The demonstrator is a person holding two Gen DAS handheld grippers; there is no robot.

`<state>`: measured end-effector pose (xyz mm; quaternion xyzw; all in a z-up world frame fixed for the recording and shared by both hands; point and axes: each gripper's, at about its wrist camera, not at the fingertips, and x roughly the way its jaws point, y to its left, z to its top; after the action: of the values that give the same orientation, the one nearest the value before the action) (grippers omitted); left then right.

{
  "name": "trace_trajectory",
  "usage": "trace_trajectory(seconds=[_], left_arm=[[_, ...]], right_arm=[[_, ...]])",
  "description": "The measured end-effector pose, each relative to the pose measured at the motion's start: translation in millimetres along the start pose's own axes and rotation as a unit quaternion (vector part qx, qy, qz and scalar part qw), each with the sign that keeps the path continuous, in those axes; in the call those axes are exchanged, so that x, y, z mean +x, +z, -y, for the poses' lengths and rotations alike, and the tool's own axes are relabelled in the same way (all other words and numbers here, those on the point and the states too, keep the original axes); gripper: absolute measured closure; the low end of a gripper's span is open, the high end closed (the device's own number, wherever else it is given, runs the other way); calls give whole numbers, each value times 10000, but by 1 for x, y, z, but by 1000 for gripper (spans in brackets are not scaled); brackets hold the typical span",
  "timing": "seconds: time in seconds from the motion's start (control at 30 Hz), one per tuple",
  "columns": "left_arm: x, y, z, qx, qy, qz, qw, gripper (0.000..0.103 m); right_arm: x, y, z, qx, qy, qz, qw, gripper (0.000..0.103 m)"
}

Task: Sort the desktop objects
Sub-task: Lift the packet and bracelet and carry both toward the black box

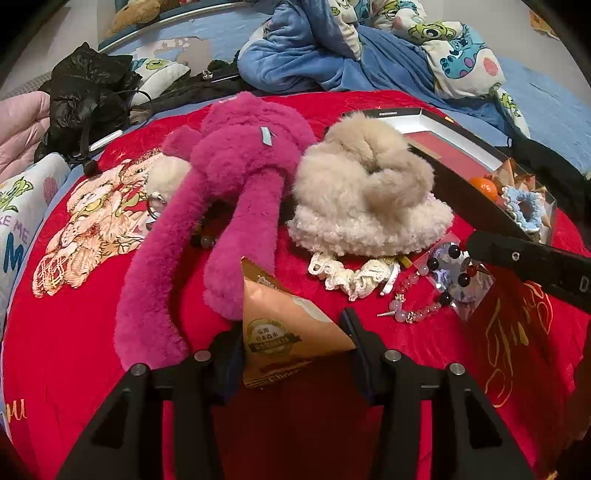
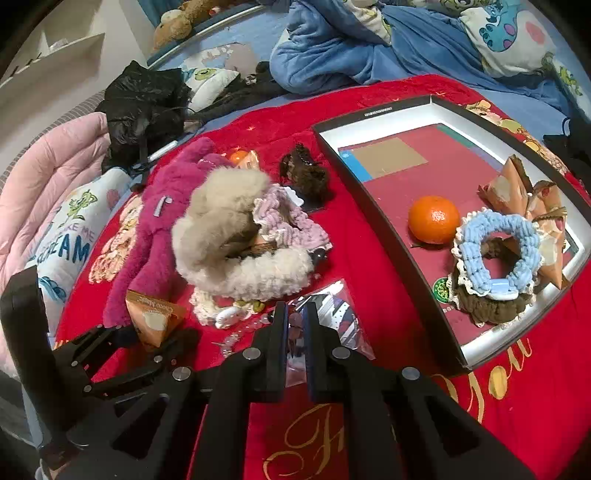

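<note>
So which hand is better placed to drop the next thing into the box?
Probably left: the left gripper already has the orange snack packet between its fingers. The right gripper, though nearer the box, is shut over a clear bag.

Red blanket with gold lettering covers the bed. Black puffer jacket crumpled at the far left, just beside a pink quilt on the left edge. Printed pillow with blue letters lies near left, partly under the red blanket's edge. Blue fleece blanket heaped at the far side, cartoon-print duvet bunched to its right. Brown teddy bear at the far left, behind a metal rail.
</note>
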<state>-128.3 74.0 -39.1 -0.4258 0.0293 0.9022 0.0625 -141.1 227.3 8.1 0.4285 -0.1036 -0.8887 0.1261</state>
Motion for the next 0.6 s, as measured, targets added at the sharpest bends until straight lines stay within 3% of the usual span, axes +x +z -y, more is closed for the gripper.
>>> trace_trajectory(seconds=[0.6], left_arm=[[-18,15,5,-231,-189,331,9990,53]], right_arm=[[-12,5,-12,38,247,183,9995,94]])
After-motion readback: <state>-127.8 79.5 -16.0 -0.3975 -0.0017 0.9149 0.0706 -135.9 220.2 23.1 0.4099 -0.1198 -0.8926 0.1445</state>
